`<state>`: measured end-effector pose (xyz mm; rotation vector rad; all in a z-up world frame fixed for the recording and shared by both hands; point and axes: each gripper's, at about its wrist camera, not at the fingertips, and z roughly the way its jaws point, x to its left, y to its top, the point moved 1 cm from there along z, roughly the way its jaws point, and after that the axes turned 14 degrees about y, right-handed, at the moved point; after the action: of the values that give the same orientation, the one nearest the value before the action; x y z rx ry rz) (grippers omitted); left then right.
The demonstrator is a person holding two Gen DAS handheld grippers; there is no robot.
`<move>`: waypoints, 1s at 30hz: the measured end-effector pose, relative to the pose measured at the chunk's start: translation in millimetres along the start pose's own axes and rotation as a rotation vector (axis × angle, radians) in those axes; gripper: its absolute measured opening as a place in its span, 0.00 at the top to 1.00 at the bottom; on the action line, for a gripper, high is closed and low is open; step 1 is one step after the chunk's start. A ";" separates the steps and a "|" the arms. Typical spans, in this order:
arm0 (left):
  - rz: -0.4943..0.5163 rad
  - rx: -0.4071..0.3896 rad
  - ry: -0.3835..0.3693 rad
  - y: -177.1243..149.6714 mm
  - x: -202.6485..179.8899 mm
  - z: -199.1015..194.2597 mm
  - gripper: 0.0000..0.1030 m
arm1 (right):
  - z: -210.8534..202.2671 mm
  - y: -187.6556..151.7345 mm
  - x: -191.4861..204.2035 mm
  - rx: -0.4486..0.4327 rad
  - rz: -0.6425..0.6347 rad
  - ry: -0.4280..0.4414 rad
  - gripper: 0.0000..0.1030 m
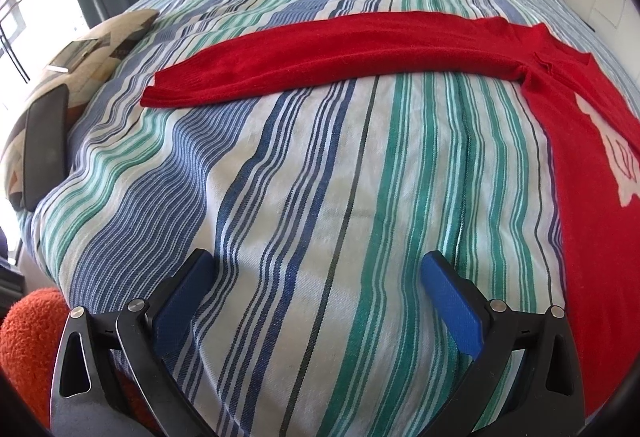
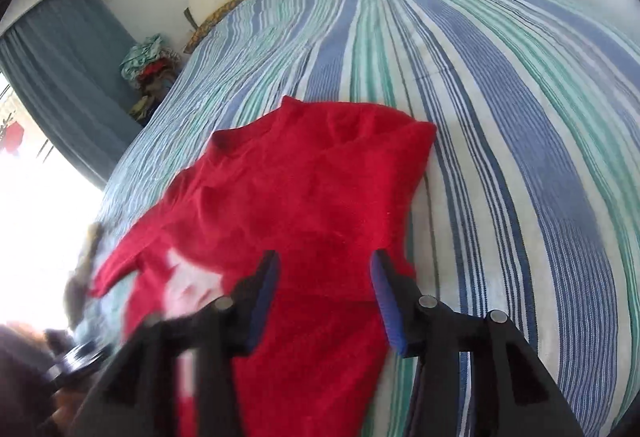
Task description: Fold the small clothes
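1. Ahead of my left fingers, the red sweater (image 1: pixel 592 165) is lying flat on the striped bedspread (image 1: pixel 320 197). One long sleeve (image 1: pixel 320 57) runs straight across the view beyond both fingertips, cuff end off past the left finger, and the body sits out past the right finger with a white graphic (image 1: pixel 616 157) on it.
2. On the right wrist cam the same sweater (image 2: pixel 304 205) is directly under and between my fingers, neck end pointing away from the tips. It's a bit rumpled up top, and the picture is smeared on the left-finger side, so I can't make out much there.
3. Left gripper (image 1: pixel 318 265): released, blue pads wide apart, nothing between them but bedspread. It's not touching the sweater as far as I can see.
4. Right gripper (image 2: pixel 324 261): also released, fingers spread with red fabric showing in the gap. Can't tell if the tips are actually pressing on the cloth or just above it.
5. Further out, past the left gripper's left finger, there's a patterned pillow (image 1: pixel 100 49) with a dark flat thing (image 1: pixel 44 153) next to it, and something fuzzy and orange (image 1: pixel 28 341) right beside that finger's base.
6. Way beyond the tips on both cams: a blue-grey curtain (image 2: pixel 68 77) and a pile of mixed clothes (image 2: pixel 150 69) at the far edge of the bed.
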<state>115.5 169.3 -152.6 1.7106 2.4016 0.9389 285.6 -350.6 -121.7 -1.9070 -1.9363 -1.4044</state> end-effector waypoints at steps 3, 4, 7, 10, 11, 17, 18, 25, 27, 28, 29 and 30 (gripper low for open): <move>0.013 -0.009 0.009 -1.7 -1.3 -0.6 0.01 | 14.4 -15.2 -14.8 0.052 0.068 -0.034 0.50; 0.015 -0.011 0.006 -2.1 -0.7 -1.1 0.01 | 20.1 -22.1 -25.9 0.074 0.110 -0.097 0.52; 0.004 -0.006 -0.021 -1.7 3.3 -2.4 0.01 | -2.3 -35.6 -43.9 -0.019 0.173 -0.146 0.63; -0.018 0.004 -0.052 0.7 8.5 -2.6 0.00 | -34.5 -42.1 -37.2 -0.081 0.175 -0.190 0.48; -0.031 0.006 -0.066 1.6 10.8 -3.1 0.00 | -45.1 -45.9 -30.7 -0.090 0.155 -0.198 0.45; -0.145 0.042 -0.192 12.7 34.5 -3.0 0.01 | -105.9 -95.6 15.1 -0.103 0.038 -0.191 0.33; -0.175 0.049 -0.223 18.2 41.7 -2.2 0.01 | -115.5 -106.0 19.7 -0.108 0.044 -0.174 0.33; -0.553 0.106 -0.281 76.3 133.9 41.0 0.01 | -135.7 -162.2 52.2 -0.172 0.050 -0.144 0.27; -0.649 0.160 -0.267 84.5 156.0 64.8 0.02 | -131.6 -165.3 53.7 -0.170 0.059 -0.150 0.27; -0.692 0.180 -0.272 86.7 164.0 75.8 0.03 | -129.4 -164.7 54.2 -0.170 0.057 -0.157 0.27; -0.721 0.196 -0.276 87.9 169.2 84.2 0.05 | -127.4 -164.8 54.0 -0.167 0.053 -0.163 0.27; -0.735 0.205 -0.282 89.0 171.8 90.5 0.06 | -124.4 -164.1 54.8 -0.159 0.045 -0.166 0.27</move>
<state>157.6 377.6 -130.8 0.7746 2.6464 0.3302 73.4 -355.8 -102.7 -2.1882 -1.8861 -1.4717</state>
